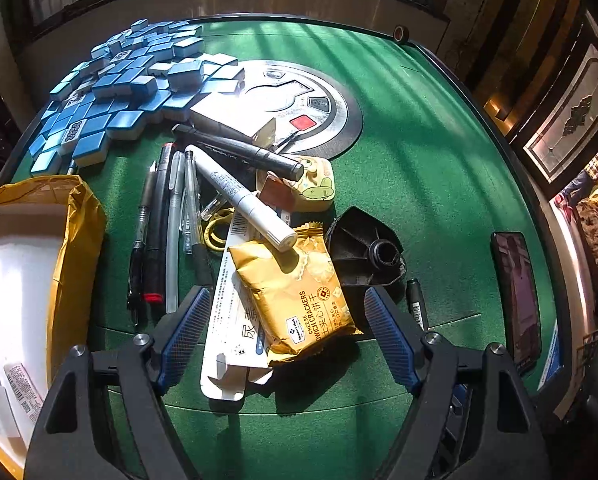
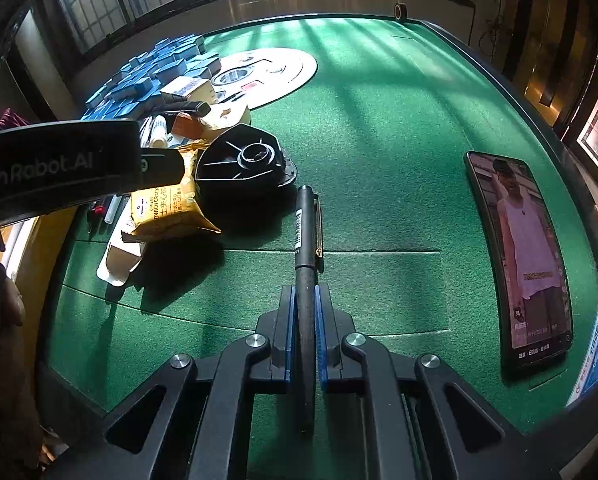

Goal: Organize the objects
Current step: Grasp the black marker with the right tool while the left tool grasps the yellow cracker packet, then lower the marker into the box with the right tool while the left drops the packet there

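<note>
Your right hand-held gripper point(image 2: 306, 322) has clamped the black pen point(image 2: 305, 236) lying on the counter point(image 2: 379, 160); lift it next. Your left hand-held gripper point(image 1: 287, 330) hangs wide open over the cracker packet point(image 1: 295, 292).

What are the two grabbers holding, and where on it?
The right gripper pinches a black pen near its lower end. The left gripper is open, holding nothing.

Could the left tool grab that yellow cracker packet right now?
Probably yes. The left tool is open with the cracker packet lying between its fingers; only a white marker rests on the packet's far end.
</note>
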A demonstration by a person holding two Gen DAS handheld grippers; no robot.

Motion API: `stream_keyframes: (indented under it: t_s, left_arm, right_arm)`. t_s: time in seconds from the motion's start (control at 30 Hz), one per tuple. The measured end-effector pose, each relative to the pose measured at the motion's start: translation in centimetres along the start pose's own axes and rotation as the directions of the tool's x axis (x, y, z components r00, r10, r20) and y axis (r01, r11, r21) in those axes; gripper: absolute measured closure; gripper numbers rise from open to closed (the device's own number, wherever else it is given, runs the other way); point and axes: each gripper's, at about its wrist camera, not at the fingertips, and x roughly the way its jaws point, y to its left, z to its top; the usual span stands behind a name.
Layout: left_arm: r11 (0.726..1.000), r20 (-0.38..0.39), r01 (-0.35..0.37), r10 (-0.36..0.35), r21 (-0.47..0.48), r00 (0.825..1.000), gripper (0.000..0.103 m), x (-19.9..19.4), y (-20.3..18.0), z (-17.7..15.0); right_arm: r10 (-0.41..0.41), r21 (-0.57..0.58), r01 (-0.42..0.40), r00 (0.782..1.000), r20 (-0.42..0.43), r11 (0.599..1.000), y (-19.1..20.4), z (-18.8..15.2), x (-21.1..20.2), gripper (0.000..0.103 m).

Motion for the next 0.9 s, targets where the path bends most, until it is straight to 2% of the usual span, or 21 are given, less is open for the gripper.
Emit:
stream_keyframes:
  t_s: [0.07, 0.13, 0.17, 0.23, 0.43, 0.53, 0.6, 0.8, 0.9]
  left_arm:
    - [0.998, -0.016, -0.054, 0.055, 0.039, 0.998, 0.024, 1.0, -0.9, 0.2]
    - [0.994, -0.036, -0.080, 0.083, 0.078, 0.996, 0.036, 2.0, -1.4, 0.0]
    - [0.993, -0.038, -0.083, 0.087, 0.084, 0.996, 0.038, 2.3, -1.3, -0.1]
    - [0.990, -0.028, -0.101, 0.104, 0.102, 0.994, 0.059, 2.1, -1.0, -0.3]
    - [0.992, -0.022, -0.047, 0.050, 0.119, 0.999, 0.062, 0.7, 0.9, -1.9]
    - [0.992, -0.014, -0.042, 0.044, 0.122, 0.999, 0.062, 0.4, 1.4, -2.5]
    - [0.994, -0.010, 0.021, -0.020, 0.104, 1.000, 0.062, -0.4, 1.9, -2.9]
    - [0.985, -0.012, 0.167, -0.167, 0.037, 0.986, 0.063, -3.2, 3.9, -5.8]
    - [0.977, 0.005, 0.212, -0.212, -0.018, 0.977, 0.063, -4.6, 5.5, -6.9]
  right_arm:
    - [-0.003, -0.005, 0.003, 1.000, 0.004, 1.000, 0.0, -0.2, -0.1, 0.095]
    - [0.002, -0.006, -0.002, 1.000, 0.008, 1.000, 0.1, -0.2, -0.1, 0.095]
    - [0.008, -0.006, -0.008, 1.000, 0.009, 1.000, 0.0, 0.0, 0.0, 0.095]
    - [0.016, -0.004, -0.016, 1.000, 0.009, 1.000, -0.2, 0.0, 0.0, 0.094]
    - [0.031, 0.001, -0.031, 1.000, 0.006, 1.000, -0.4, 0.6, 0.4, 0.094]
    - [-0.012, -0.031, 0.012, 1.000, 0.013, 0.999, 0.3, 0.8, 0.7, 0.094]
    - [-0.029, -0.047, 0.030, 0.999, 0.026, 0.998, 0.5, 0.9, 0.8, 0.094]
    - [0.134, 0.034, -0.133, 0.991, -0.019, 0.990, -0.5, -0.2, 0.1, 0.095]
    - [0.166, 0.065, -0.166, 0.986, -0.003, 0.984, -0.3, -0.4, -0.6, 0.095]
